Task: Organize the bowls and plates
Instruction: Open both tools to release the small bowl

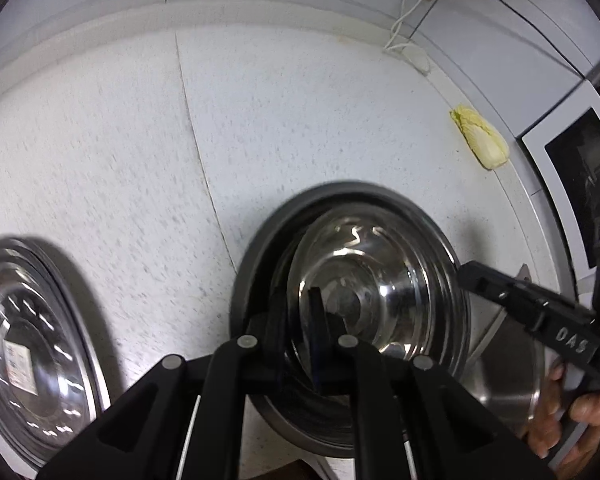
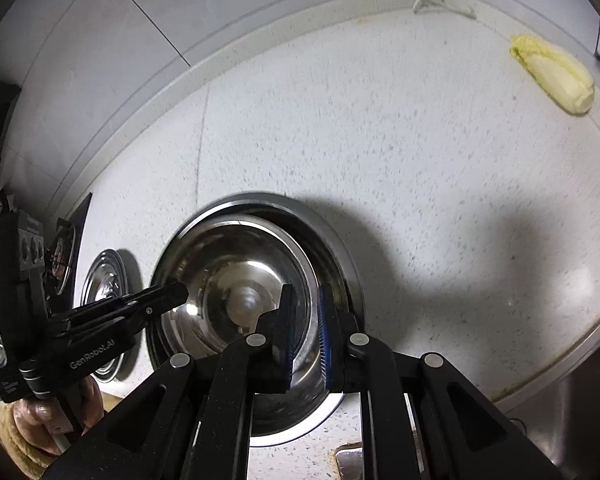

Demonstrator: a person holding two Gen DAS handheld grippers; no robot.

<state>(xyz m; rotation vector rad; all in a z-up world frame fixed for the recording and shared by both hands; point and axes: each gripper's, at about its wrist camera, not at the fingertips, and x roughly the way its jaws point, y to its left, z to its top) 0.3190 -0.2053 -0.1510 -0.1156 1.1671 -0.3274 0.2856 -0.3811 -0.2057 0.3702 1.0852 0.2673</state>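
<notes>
A stack of nested steel bowls (image 1: 376,280) sits inside a larger bowl (image 1: 260,240) on the speckled white counter. My left gripper (image 1: 300,332) is shut on the near rim of the bowl stack. My right gripper (image 2: 306,332) grips the right rim of the same stack (image 2: 236,280), its fingers (image 2: 286,336) closed on the rim. In the right wrist view the left gripper (image 2: 172,296) reaches in from the left. In the left wrist view the right gripper (image 1: 472,276) reaches in from the right. A steel plate (image 1: 32,356) lies at the left, also in the right wrist view (image 2: 106,280).
A napa cabbage (image 1: 482,138) lies at the back right of the counter (image 1: 300,120), also in the right wrist view (image 2: 556,74). A white microwave (image 1: 572,172) stands at the far right. A wall socket with a white cable (image 1: 410,4) is behind. A sink edge (image 2: 580,400) is at the lower right.
</notes>
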